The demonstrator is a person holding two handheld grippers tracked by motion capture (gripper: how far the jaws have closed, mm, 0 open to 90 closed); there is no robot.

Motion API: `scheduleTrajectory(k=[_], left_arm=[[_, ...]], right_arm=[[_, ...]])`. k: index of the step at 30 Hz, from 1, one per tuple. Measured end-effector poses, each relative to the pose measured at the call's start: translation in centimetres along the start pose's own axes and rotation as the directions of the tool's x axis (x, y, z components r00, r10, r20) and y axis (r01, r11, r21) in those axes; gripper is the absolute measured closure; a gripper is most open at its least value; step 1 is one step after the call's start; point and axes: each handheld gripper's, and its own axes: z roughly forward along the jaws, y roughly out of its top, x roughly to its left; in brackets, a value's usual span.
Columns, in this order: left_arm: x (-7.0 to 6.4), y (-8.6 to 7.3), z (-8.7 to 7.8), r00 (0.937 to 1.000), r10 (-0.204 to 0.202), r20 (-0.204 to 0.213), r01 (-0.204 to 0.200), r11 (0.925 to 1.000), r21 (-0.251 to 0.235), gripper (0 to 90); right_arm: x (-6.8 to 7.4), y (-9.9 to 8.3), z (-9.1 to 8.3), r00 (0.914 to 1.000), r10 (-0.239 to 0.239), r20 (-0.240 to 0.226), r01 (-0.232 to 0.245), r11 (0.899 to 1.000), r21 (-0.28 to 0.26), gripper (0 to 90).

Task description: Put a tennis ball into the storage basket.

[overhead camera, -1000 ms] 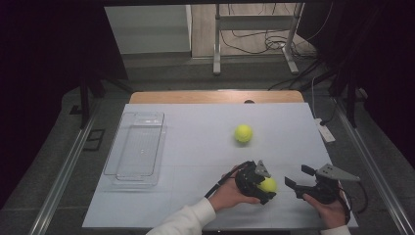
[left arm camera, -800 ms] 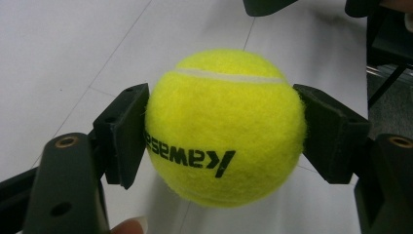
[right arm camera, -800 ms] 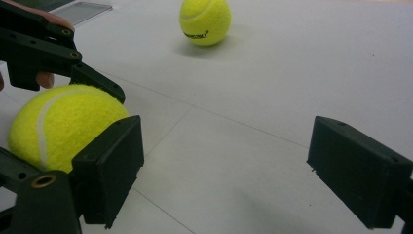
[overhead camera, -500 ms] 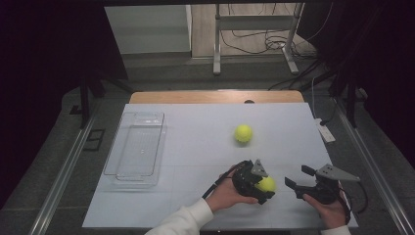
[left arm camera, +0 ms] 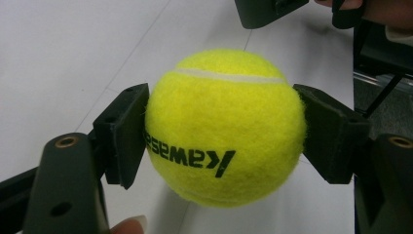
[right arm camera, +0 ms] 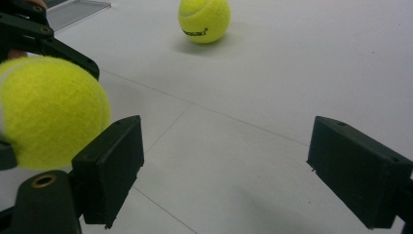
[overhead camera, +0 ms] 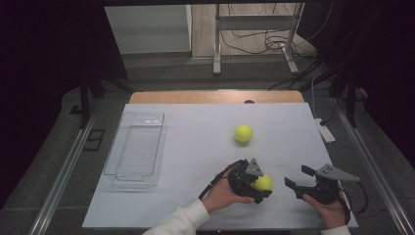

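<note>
Left gripper (overhead camera: 262,182) clamped on a tennis ball (left arm camera: 225,127), pads pressing both sides, ball at the table's (overhead camera: 195,132) near edge, right of centre. Black print on the ball reads upside down in the left gripper view; visible letters look like "kawasa", the rest is behind the left pad.

Right gripper (overhead camera: 299,177) just beside it, to the right, jaws wide apart with nothing between them, over bare tabletop.

Second tennis ball (overhead camera: 243,133) sits loose on the table, farther back, well apart from both. Its black print is too small to read reliably.

Clear plastic tray (overhead camera: 138,147) on the table's left side.
</note>
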Motion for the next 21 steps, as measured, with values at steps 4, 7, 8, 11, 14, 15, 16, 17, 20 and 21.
scheduleTrajectory(k=[4, 7, 8, 11, 14, 15, 16, 17, 20, 21], left_arm=[[0.1, -0.2, -0.6, 1.0, -0.007, -0.005, 0.007, 0.9998, -0.019, 26.4], [0.1, -0.4, -1.1, 0.9999, -0.013, -0.011, 0.013, 0.9993, -0.034, 26.3], [0.1, -0.4, -1.3, 0.9998, -0.014, -0.014, 0.013, 0.9992, -0.037, 26.3], [0.4, -0.7, -2.0, 0.9994, -0.025, -0.022, 0.024, 0.9983, -0.053, 26.3], [0.5, -0.9, -2.5, 0.9992, -0.032, -0.025, 0.03, 0.9978, -0.059, 26.3], [0.6, -1.0, -2.7, 0.9991, -0.033, -0.027, 0.031, 0.9976, -0.061, 26.3], [0.7, -1.1, -2.8, 0.999, -0.035, -0.029, 0.033, 0.9975, -0.063, 26.3], [0.8, -1.2, -3.0, 0.9988, -0.036, -0.032, 0.034, 0.9973, -0.065, 26.3], [1.1, -1.4, -3.5, 0.9984, -0.045, -0.033, 0.042, 0.9964, -0.074, 26.3], [1.1, -1.5, -3.6, 0.9984, -0.045, -0.035, 0.042, 0.9962, -0.076, 26.3]], right_arm=[[0.0, 0.0, 0.0, 1.0, 0.0, 0.002, 0.0, 1.0, -0.001, 13.7], [0.1, 0.0, -0.1, 1.0, -0.001, 0.001, 0.001, 1.0, -0.003, 13.6], [0.1, 0.0, -0.1, 1.0, -0.001, 0.001, 0.001, 1.0, -0.003, 13.6], [0.2, 0.1, -0.1, 1.0, -0.003, 0.0, 0.003, 1.0, -0.002, 13.6], [0.2, 0.1, -0.1, 1.0, -0.003, -0.002, 0.003, 1.0, -0.002, 13.6], [0.2, 0.1, 0.0, 1.0, -0.003, -0.003, 0.003, 1.0, -0.002, 13.5], [0.2, 0.1, 0.0, 1.0, -0.003, -0.003, 0.003, 1.0, -0.001, 13.5], [0.2, 0.1, 0.0, 1.0, -0.004, -0.004, 0.004, 1.0, 0.0, 13.5], [0.3, 0.1, 0.1, 1.0, -0.006, -0.004, 0.006, 1.0, 0.0, 13.5], [0.3, 0.1, 0.1, 1.0, -0.008, -0.006, 0.008, 1.0, 0.002, 13.5]])
